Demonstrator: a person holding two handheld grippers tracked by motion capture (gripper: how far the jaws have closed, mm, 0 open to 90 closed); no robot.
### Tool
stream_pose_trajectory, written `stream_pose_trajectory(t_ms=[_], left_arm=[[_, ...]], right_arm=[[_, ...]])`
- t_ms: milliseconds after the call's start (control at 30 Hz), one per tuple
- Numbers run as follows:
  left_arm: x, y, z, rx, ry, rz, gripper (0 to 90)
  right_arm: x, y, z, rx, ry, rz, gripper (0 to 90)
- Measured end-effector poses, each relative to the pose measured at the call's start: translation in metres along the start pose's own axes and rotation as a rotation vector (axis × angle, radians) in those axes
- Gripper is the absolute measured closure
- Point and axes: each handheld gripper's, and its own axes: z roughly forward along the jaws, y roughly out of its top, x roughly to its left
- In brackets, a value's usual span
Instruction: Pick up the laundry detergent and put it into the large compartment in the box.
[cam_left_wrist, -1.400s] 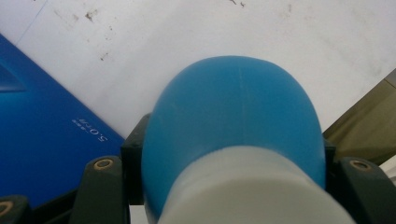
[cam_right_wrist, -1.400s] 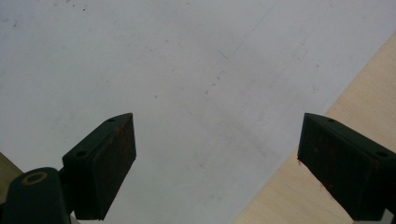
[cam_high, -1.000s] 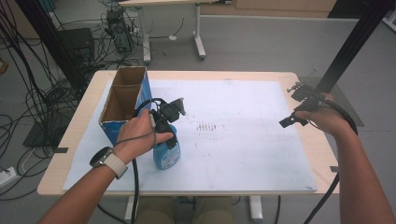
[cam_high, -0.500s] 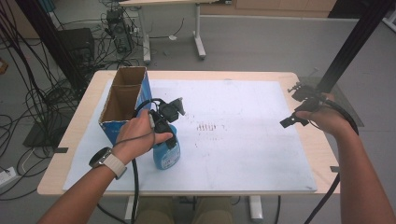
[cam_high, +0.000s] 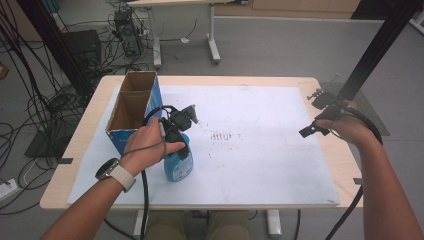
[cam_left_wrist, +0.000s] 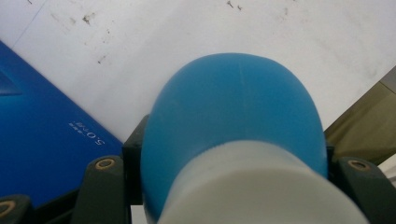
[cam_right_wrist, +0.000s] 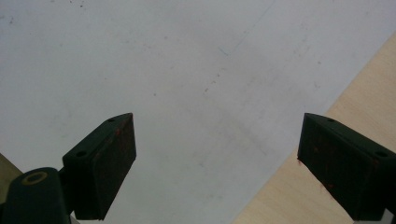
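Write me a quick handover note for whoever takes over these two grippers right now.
Left gripper: shut on the blue bottle, which stands upright on the white sheet right beside the open cardboard box.
Right gripper: open, holding nothing, at the sheet's right edge.
Done: bottle gripped.
Left: probably lift the bottle and set it in the box; nothing shows inside the box so far.

Blue bottle upright beside the box

The blue bottle (cam_high: 178, 162) stands upright on the white sheet, near the front left of the table and just right of the open cardboard box. Its body is rounded, smooth blue plastic with a white part (cam_left_wrist: 261, 186) at the top and a pale label.
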Motion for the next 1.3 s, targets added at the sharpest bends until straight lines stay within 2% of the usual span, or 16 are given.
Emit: stream_pose_trajectory(t_ms=[300, 500, 567, 700, 800, 1100, 1300], left_arm=[[-0.002, 0.001, -0.001, 0.001, 0.003, 0.010, 39.8], [-0.008, 0.003, -0.002, 0.005, 0.014, 0.018, 39.8], [-0.008, 0.005, -0.003, 0.007, 0.004, 0.016, 39.8], [-0.004, 0.003, -0.010, -0.009, -0.028, -0.005, 39.7], [-0.004, 0.003, -0.018, -0.013, -0.036, -0.022, 39.6], [-0.007, 0.005, -0.041, -0.014, 0.006, -0.076, 39.6], [-0.005, 0.002, -0.051, -0.023, 0.004, -0.105, 39.6]], right_arm=[[0.000, -0.002, -0.002, -0.003, -0.003, 0.003, 11.5], [-0.001, -0.004, -0.002, -0.005, -0.003, 0.006, 11.6], [-0.001, -0.004, -0.002, -0.005, -0.004, 0.006, 11.6], [-0.002, -0.007, -0.004, -0.010, -0.002, 0.010, 11.6], [-0.002, -0.010, -0.004, -0.010, -0.002, 0.014, 11.6], [-0.002, -0.013, -0.005, -0.017, -0.002, 0.015, 11.6], [-0.001, -0.012, -0.008, -0.019, -0.005, 0.011, 11.6]])
